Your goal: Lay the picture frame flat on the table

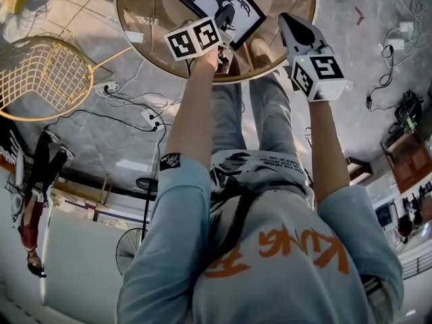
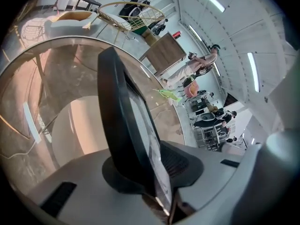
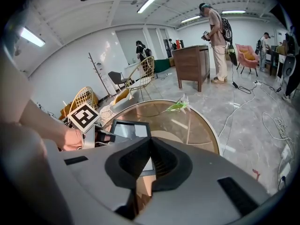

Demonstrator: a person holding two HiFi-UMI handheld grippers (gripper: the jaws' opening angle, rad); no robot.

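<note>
A black picture frame (image 1: pixel 223 5) with a white print lies low on the round glass table (image 1: pixel 152 19), close to flat as far as the head view shows. My left gripper (image 1: pixel 223 46) is at its near corner. In the left gripper view the frame (image 2: pixel 122 111) runs edge-on between the two pads, with a slim gap at the right pad, so the left gripper (image 2: pixel 154 168) is open around it. The right gripper (image 1: pixel 293 22) hovers over the table's right part, shut and empty, to the right of the frame (image 3: pixel 126 129).
A green scrap (image 3: pixel 177 107) lies at the table's far edge. A gold wire chair (image 1: pixel 40 76) stands left of the table, with cables and a power strip (image 1: pixel 148 117) on the floor. Beyond are a wooden cabinet (image 3: pixel 192 64) and a standing person (image 3: pixel 218 36).
</note>
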